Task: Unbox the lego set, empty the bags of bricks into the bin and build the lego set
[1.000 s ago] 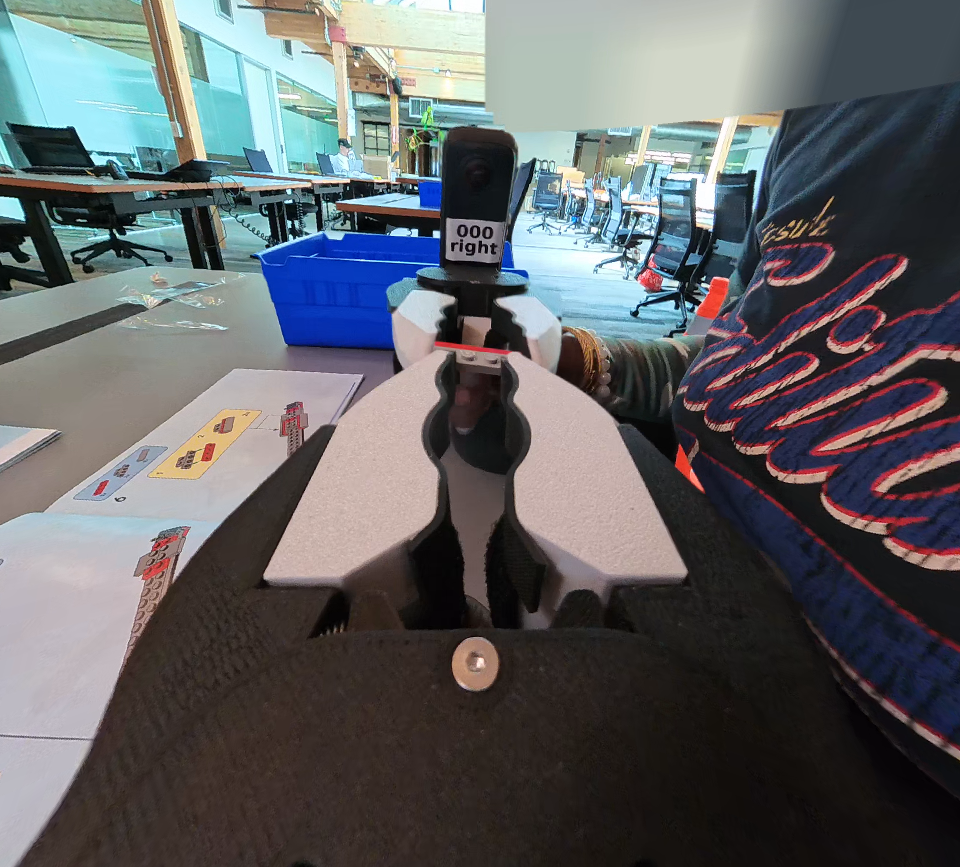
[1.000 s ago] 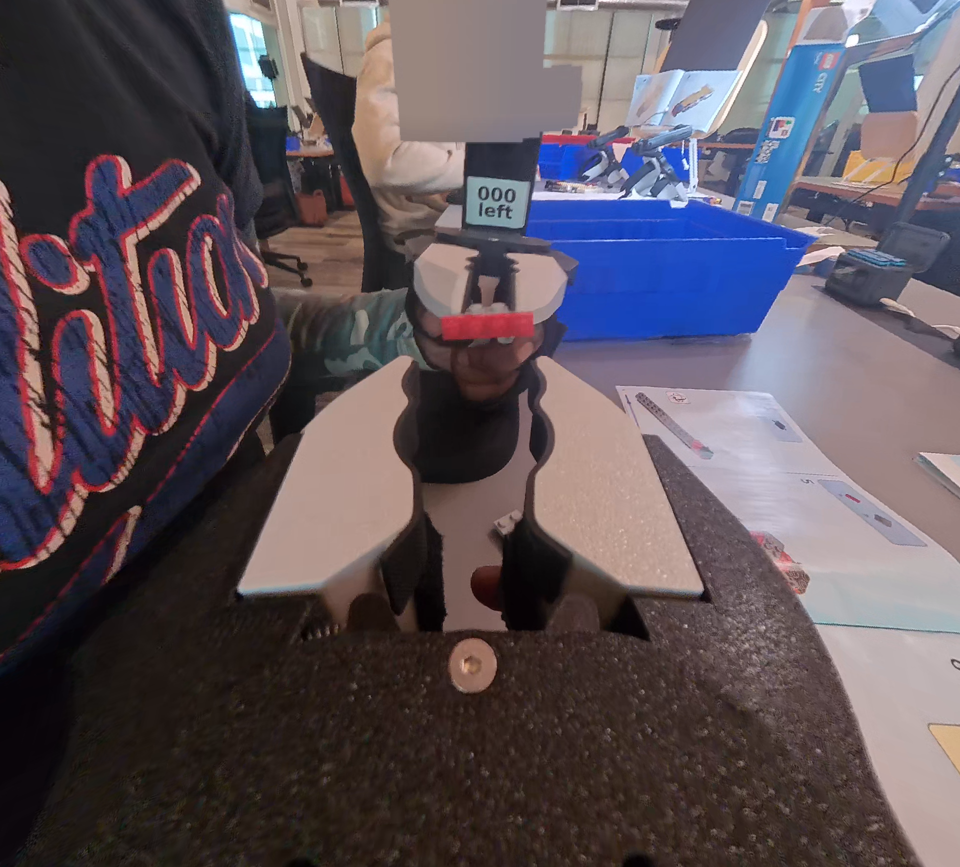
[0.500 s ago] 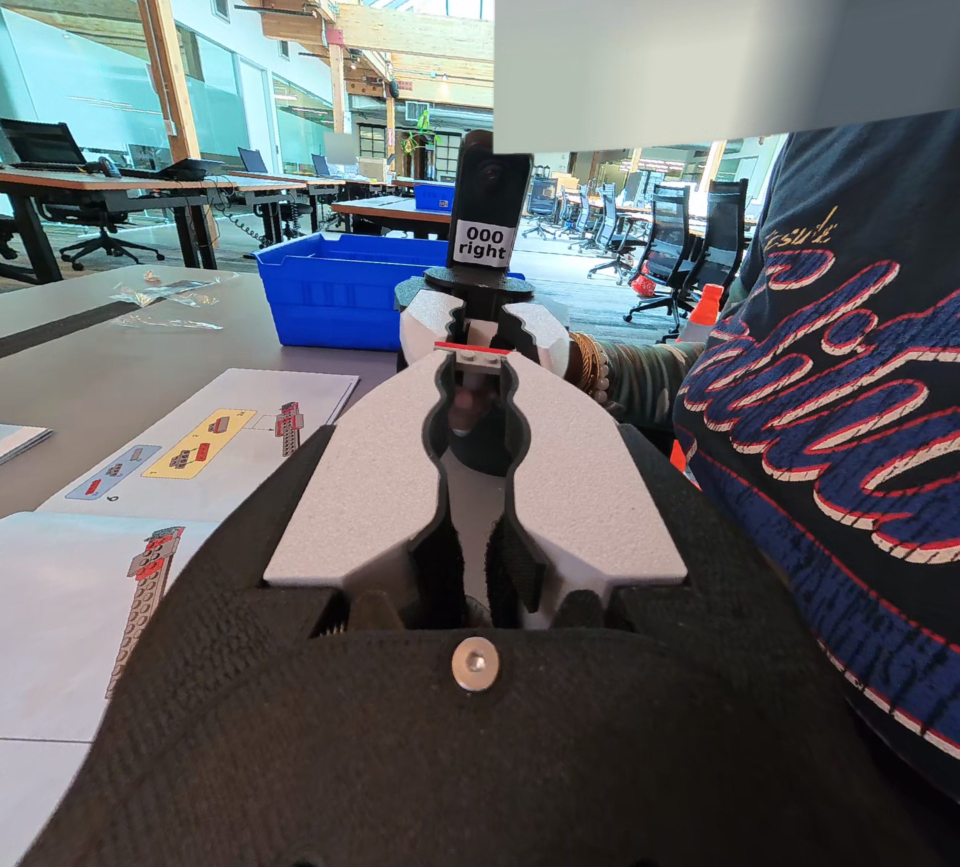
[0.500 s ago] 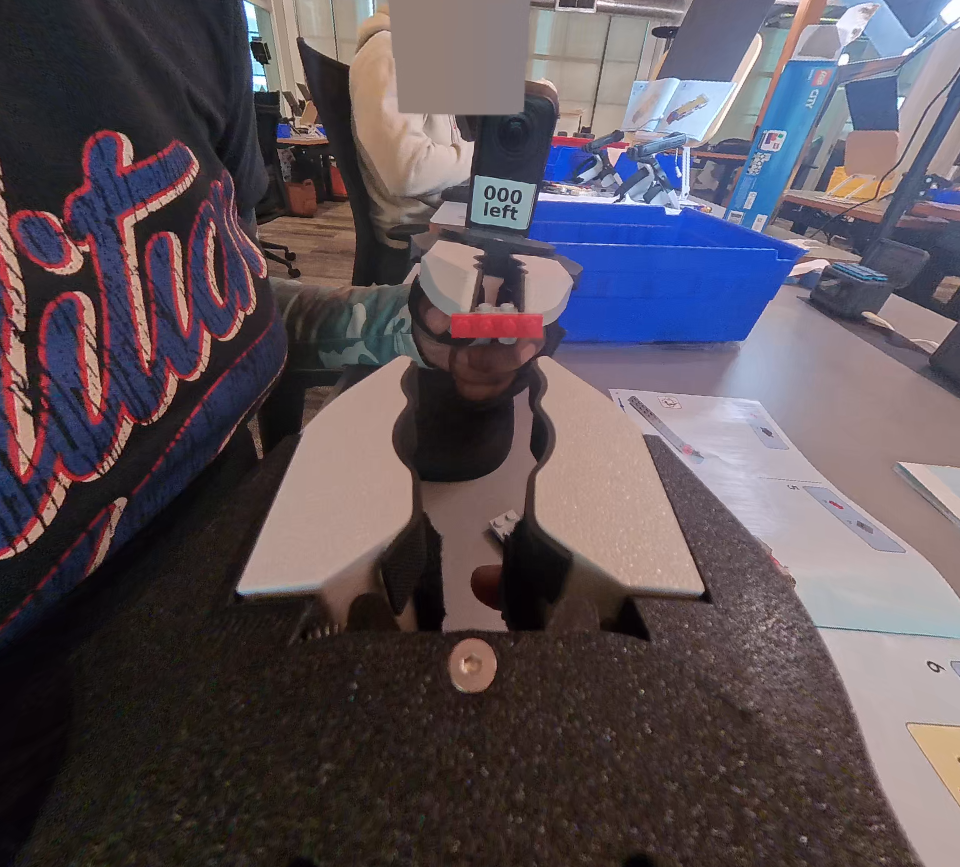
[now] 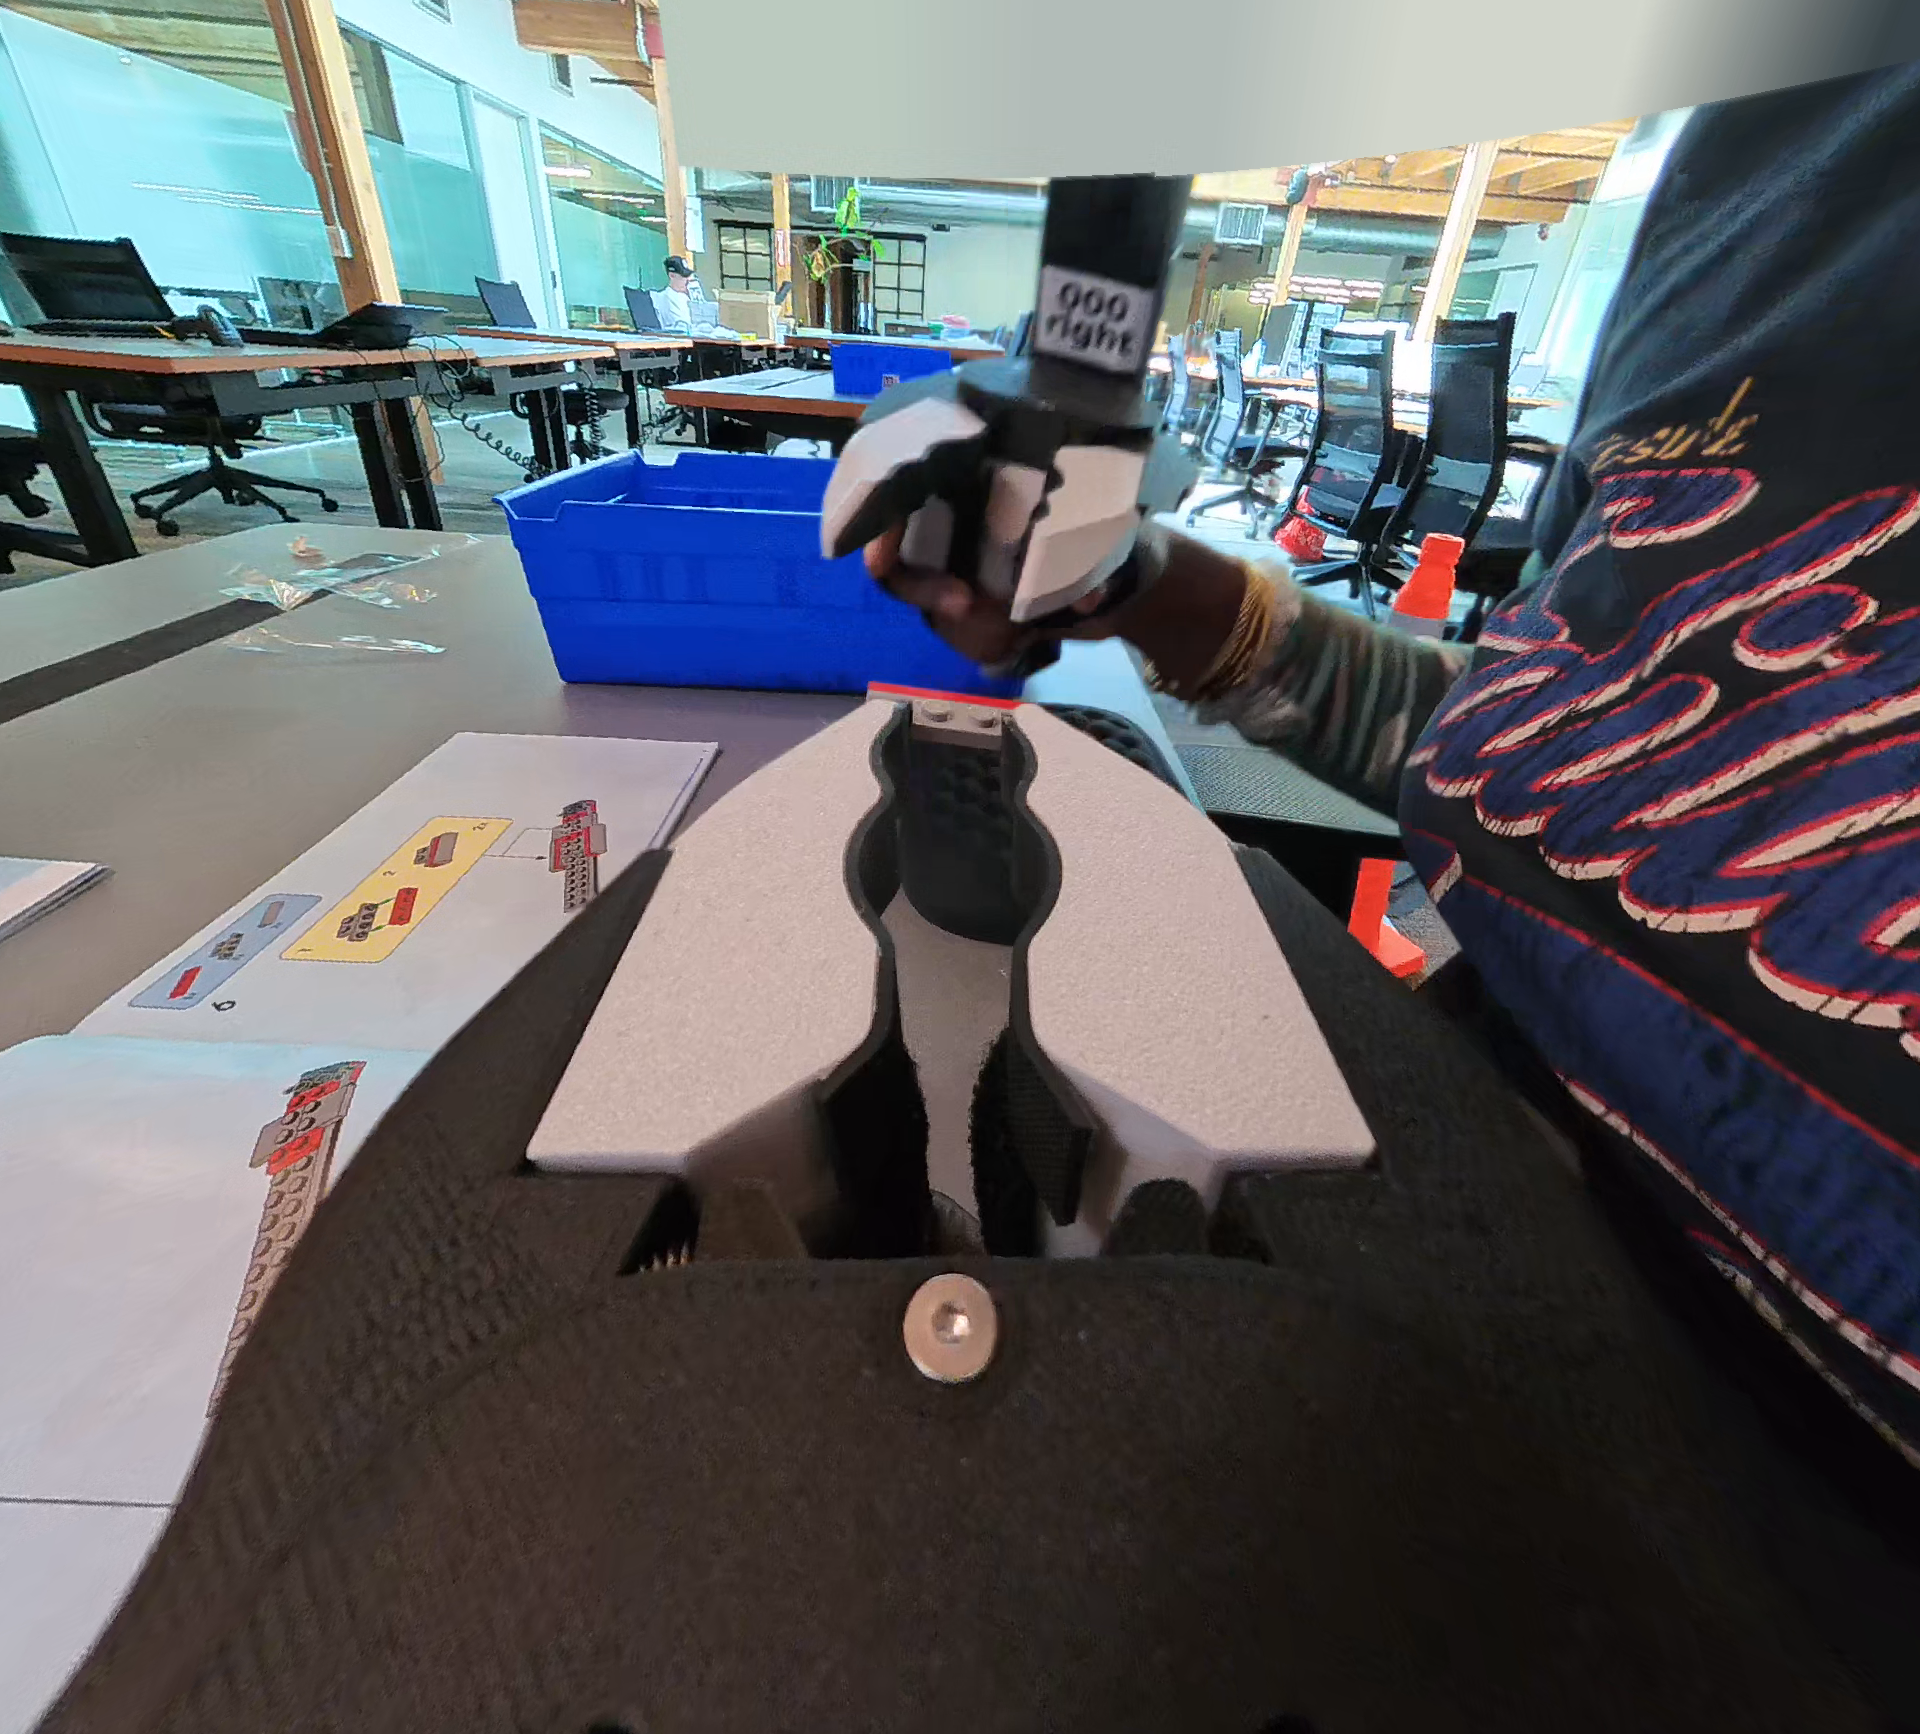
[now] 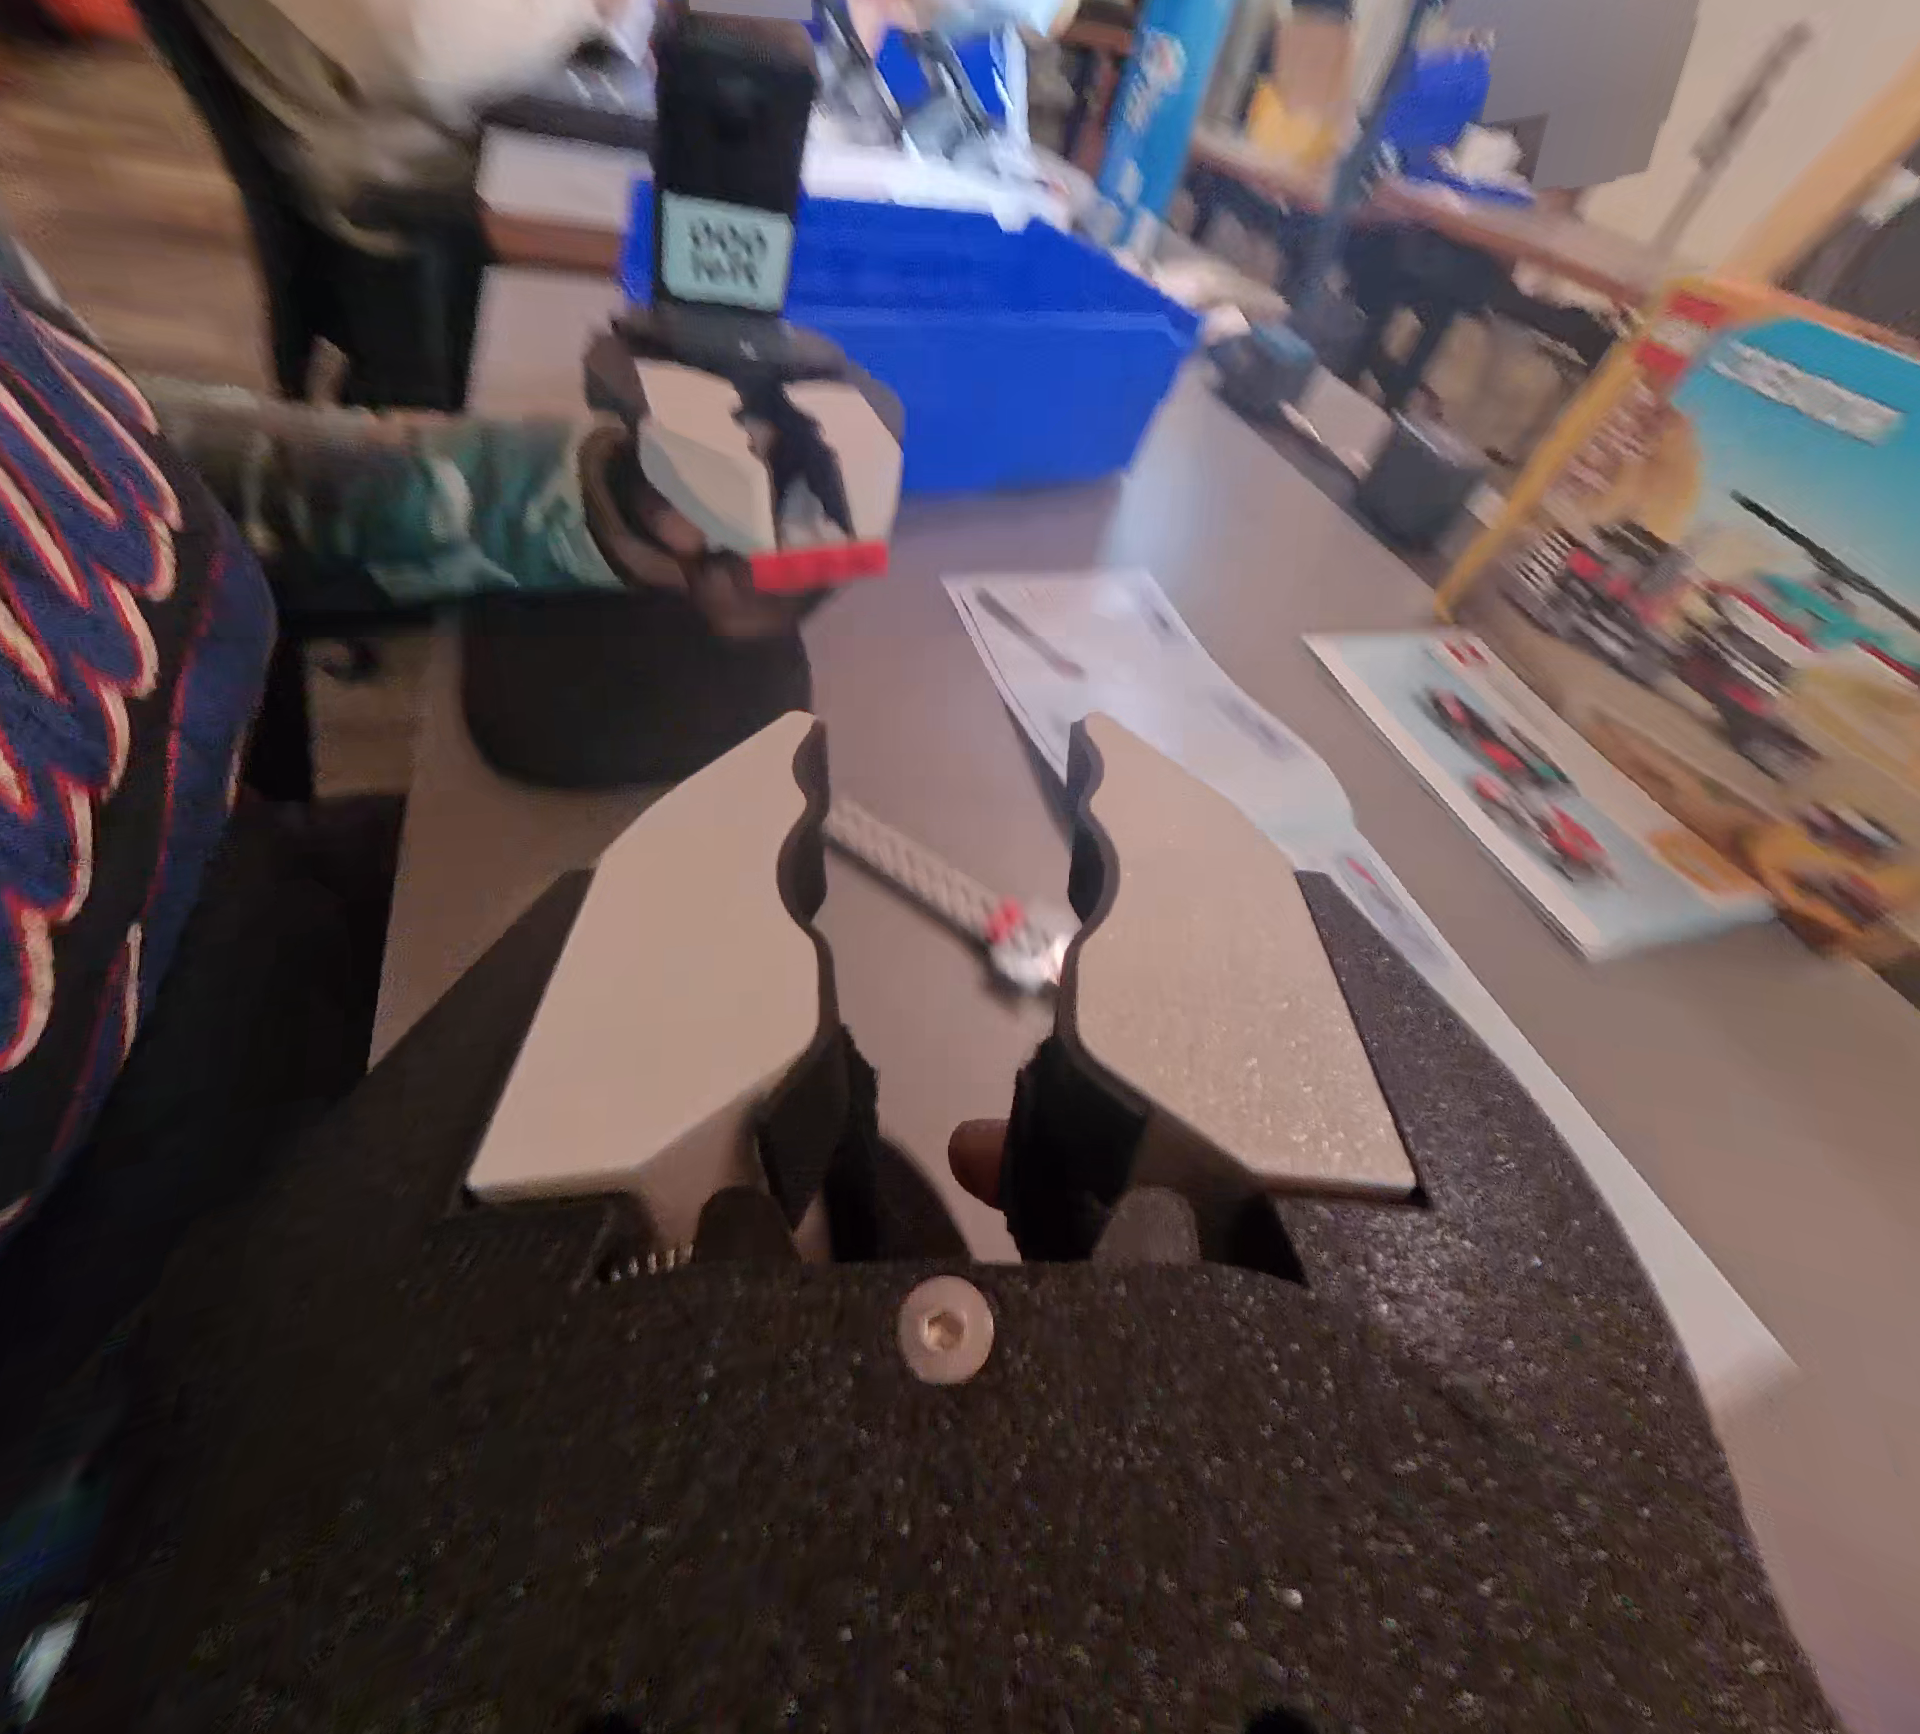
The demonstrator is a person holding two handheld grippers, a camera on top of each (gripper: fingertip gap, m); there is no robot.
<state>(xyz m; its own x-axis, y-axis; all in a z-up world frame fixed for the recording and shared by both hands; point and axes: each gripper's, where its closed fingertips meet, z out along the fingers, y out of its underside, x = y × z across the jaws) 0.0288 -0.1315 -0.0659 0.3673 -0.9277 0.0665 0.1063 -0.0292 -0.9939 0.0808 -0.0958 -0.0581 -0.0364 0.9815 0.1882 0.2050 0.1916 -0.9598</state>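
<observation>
My left gripper (image 5: 945, 716) is shut on a small grey and red brick piece (image 5: 948, 720), held in the air above the table edge. The piece shows as a red strip (image 6: 821, 564) at the left gripper's tips (image 6: 805, 531) in the right wrist view. My right gripper (image 6: 948, 734) is open and empty, its fingers wide apart. It hangs above a long grey beam with red parts (image 6: 935, 869) that lies on the table. In the left wrist view the right gripper (image 5: 982, 541) is blurred, higher than the left gripper and apart from it.
A blue bin (image 5: 707, 583) stands at the back of the grey table (image 5: 260, 728). Open instruction pages (image 5: 416, 874) lie to the left, with empty plastic bags (image 5: 312, 583) beyond. The lego box (image 6: 1766, 645) and a booklet (image 6: 1507, 780) are at the right. A person's torso (image 5: 1714, 749) is close. About 7 centimeters separates my left fingertips from my right.
My right gripper has opened and pulled away from the left one, swinging down over the table. The left gripper still holds the grey and red piece.
</observation>
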